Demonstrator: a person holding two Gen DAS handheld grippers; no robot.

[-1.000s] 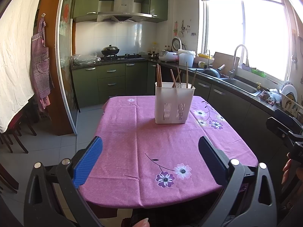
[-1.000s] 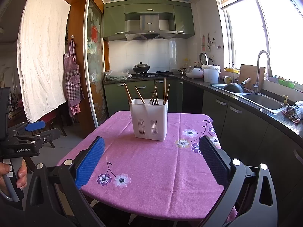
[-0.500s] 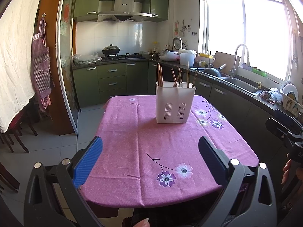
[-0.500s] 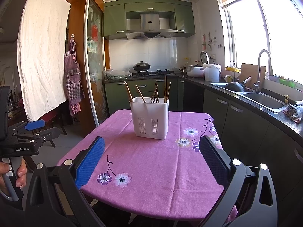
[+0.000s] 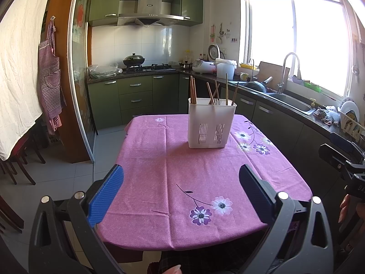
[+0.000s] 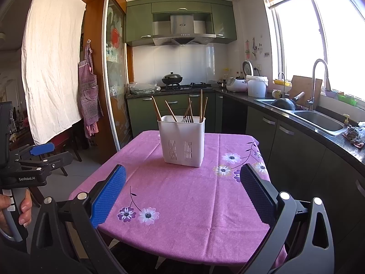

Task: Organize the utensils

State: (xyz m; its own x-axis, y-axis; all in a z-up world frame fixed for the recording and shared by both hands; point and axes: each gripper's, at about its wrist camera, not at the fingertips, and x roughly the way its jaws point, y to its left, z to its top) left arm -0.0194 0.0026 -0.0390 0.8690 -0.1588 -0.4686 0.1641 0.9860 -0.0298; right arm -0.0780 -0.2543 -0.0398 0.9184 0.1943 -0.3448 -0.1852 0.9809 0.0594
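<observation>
A white slotted utensil holder (image 5: 211, 124) stands upright on the far half of a table with a pink flowered cloth (image 5: 182, 182); it also shows in the right wrist view (image 6: 182, 142). Several wooden chopsticks (image 5: 193, 90) stick up from it, and a metal fork (image 6: 187, 119) shows among them. My left gripper (image 5: 181, 182) is open and empty, held at the table's near edge. My right gripper (image 6: 182, 185) is open and empty, also at the near edge, well short of the holder.
Green cabinets and a dark counter (image 5: 296, 114) with a sink (image 6: 319, 117) run along the right, close to the table. A stove with a wok (image 5: 134, 60) is at the back. A glass sliding door (image 5: 78, 80) and chairs (image 5: 13, 159) stand on the left.
Both grippers have drifted slightly; the holder sits a little higher in each view. Both stay open and empty.
</observation>
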